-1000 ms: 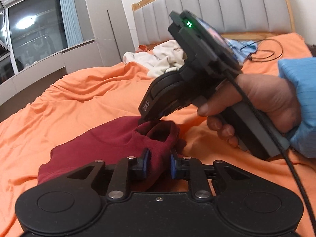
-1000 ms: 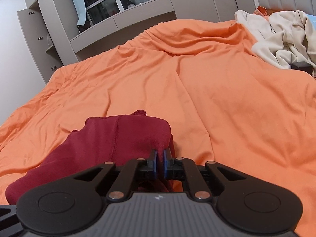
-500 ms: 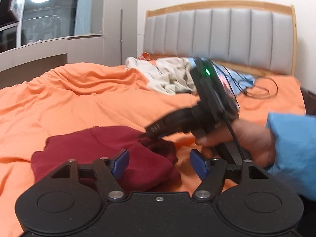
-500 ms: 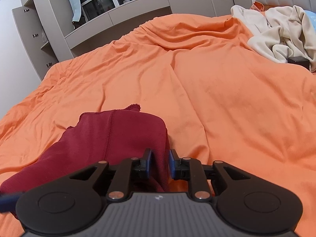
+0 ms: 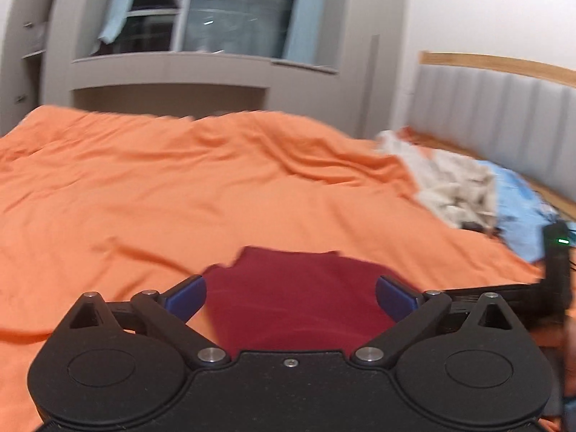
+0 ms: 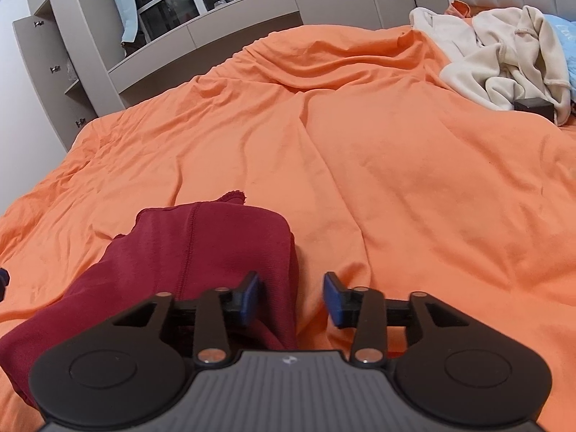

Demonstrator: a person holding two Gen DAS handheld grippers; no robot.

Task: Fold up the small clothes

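Note:
A dark red garment lies folded on the orange bed cover. My left gripper hovers over it, wide open, blue pads apart and nothing held. In the right wrist view the same red garment lies to the left and below my right gripper, which is open; its left pad sits over the cloth's right edge, the right pad over bare cover. The right gripper's body shows at the right edge of the left wrist view.
A heap of cream clothes and a light blue item lie near the padded headboard. A small black box sits by the heap. Grey cabinets and a window stand beyond the bed.
Both grippers let go of the red garment: the left opened first, then the right. The left view swung left, away from the headboard. The garment now rests folded on the cover.

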